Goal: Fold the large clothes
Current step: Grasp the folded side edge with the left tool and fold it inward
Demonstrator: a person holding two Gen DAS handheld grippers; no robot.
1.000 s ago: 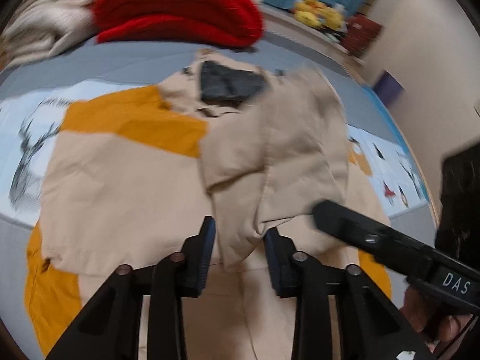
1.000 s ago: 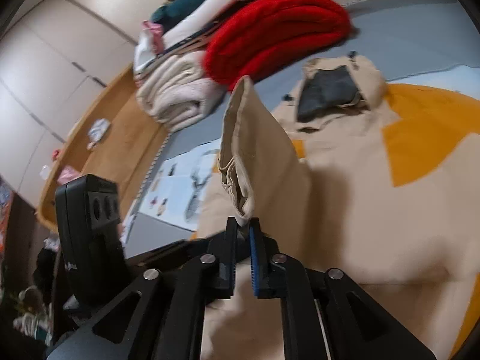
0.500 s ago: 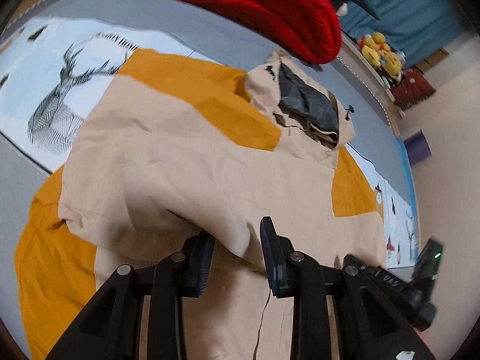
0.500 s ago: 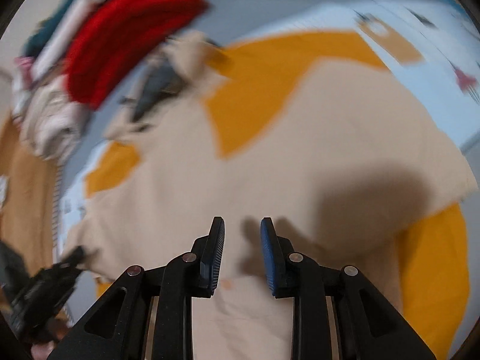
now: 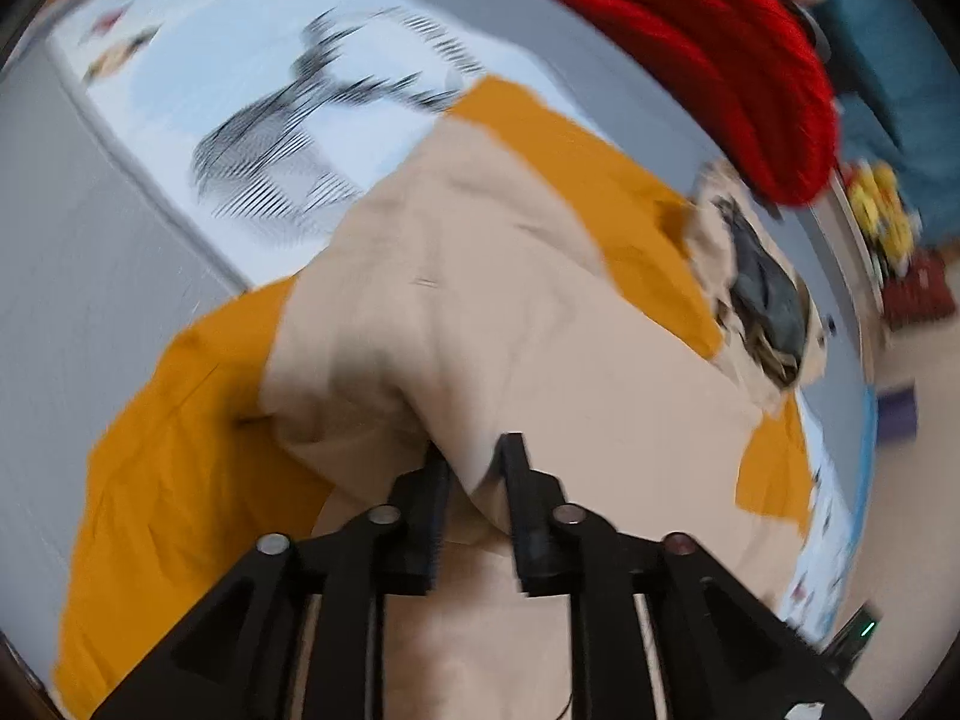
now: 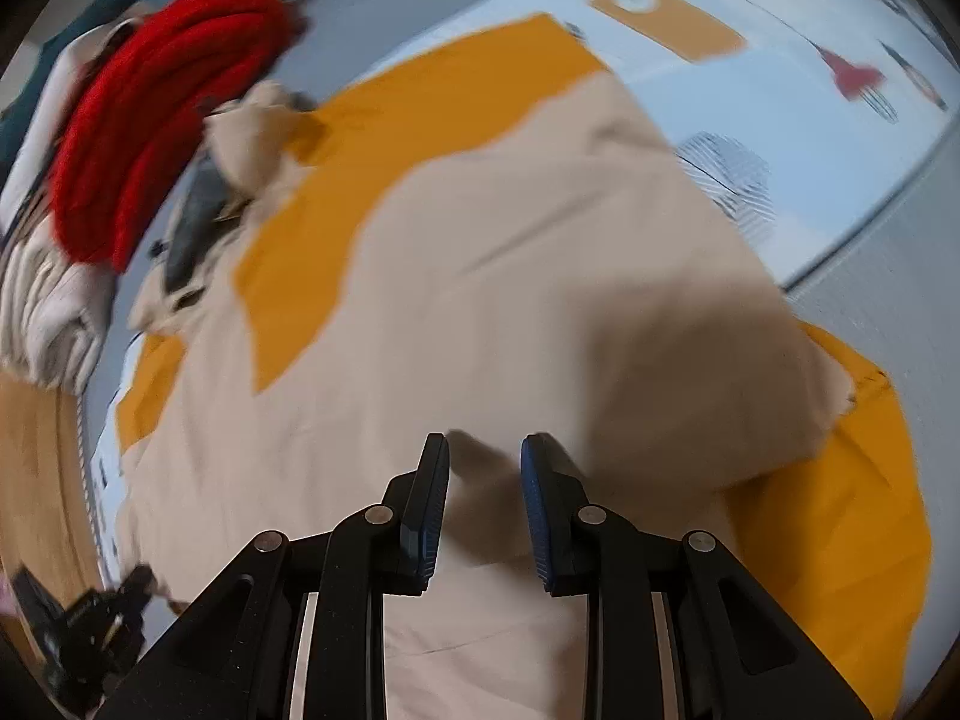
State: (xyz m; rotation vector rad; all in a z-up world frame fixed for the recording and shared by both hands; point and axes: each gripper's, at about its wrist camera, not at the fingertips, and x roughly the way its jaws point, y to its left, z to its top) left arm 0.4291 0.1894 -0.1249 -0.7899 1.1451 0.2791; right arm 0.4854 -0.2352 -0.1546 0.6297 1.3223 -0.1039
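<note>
A beige and mustard hooded jacket (image 5: 540, 330) (image 6: 510, 270) lies spread on the bed, its dark-lined hood (image 5: 762, 294) (image 6: 198, 210) towards the red knit. In the left wrist view my left gripper (image 5: 474, 447) points steeply down. Its jaws are closing on a raised fold of the beige cloth, which fills the gap between the pads. My right gripper (image 6: 486, 441) hovers just over the flat beige panel, jaws apart, nothing between them. Both views are blurred by motion.
A red knit (image 5: 720, 60) (image 6: 162, 138) and folded pale textiles (image 6: 42, 312) are piled beyond the hood. A pale blue printed sheet (image 5: 288, 138) (image 6: 780, 90) lies under the jacket on grey bedding. Yellow soft toys (image 5: 888, 210) sit at the far right.
The beige sleeve, held up by both grippers a second ago, now lies folded across the jacket's body. My right gripper has let go and opened. Both grippers have dropped and rolled.
</note>
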